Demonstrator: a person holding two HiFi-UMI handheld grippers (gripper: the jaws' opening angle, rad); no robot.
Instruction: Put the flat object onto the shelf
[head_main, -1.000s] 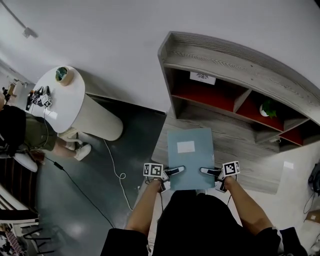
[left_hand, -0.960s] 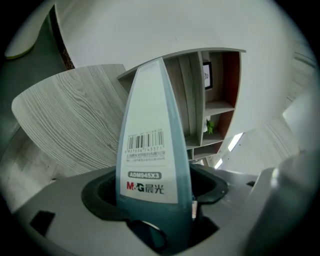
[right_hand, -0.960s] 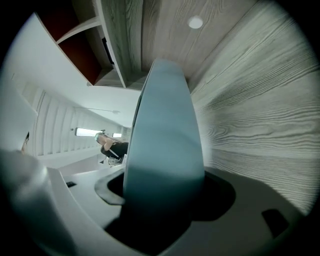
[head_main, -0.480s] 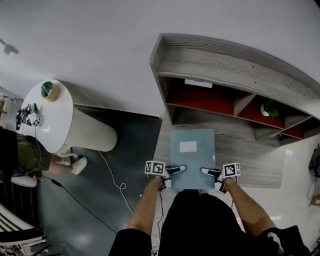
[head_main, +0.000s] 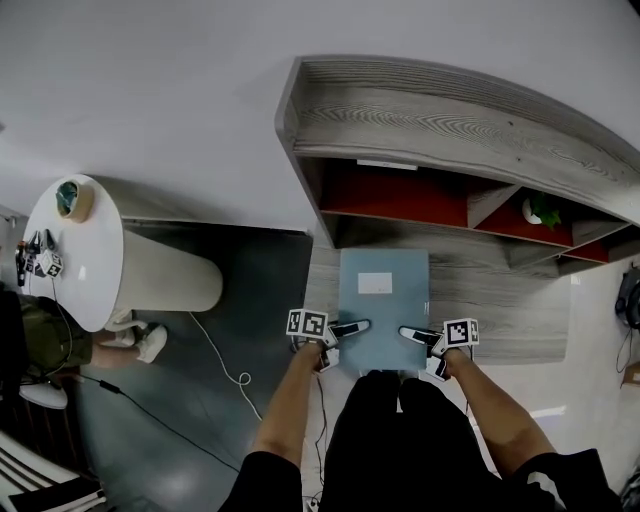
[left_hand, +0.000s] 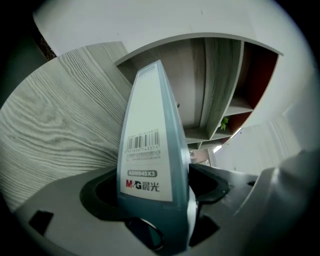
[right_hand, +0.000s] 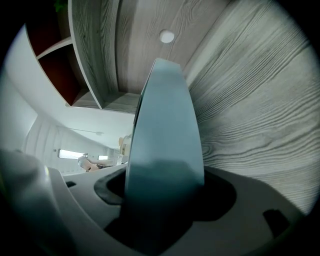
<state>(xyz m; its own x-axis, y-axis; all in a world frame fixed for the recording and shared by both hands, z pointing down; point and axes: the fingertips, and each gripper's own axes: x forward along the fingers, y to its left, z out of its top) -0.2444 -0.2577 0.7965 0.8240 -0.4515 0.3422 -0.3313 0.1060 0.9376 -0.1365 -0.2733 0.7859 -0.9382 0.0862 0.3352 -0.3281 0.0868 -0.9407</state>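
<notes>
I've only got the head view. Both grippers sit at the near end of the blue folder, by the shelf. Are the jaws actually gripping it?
Observer: Yes, in its own view the left gripper has its jaws pressed on both faces of the folder.
Operator: And the right?
Observer: The right gripper clamps it too, on a plain blue edge.
Operator: Any markings I can't see?
Observer: A barcode label runs along the left edge.
</notes>
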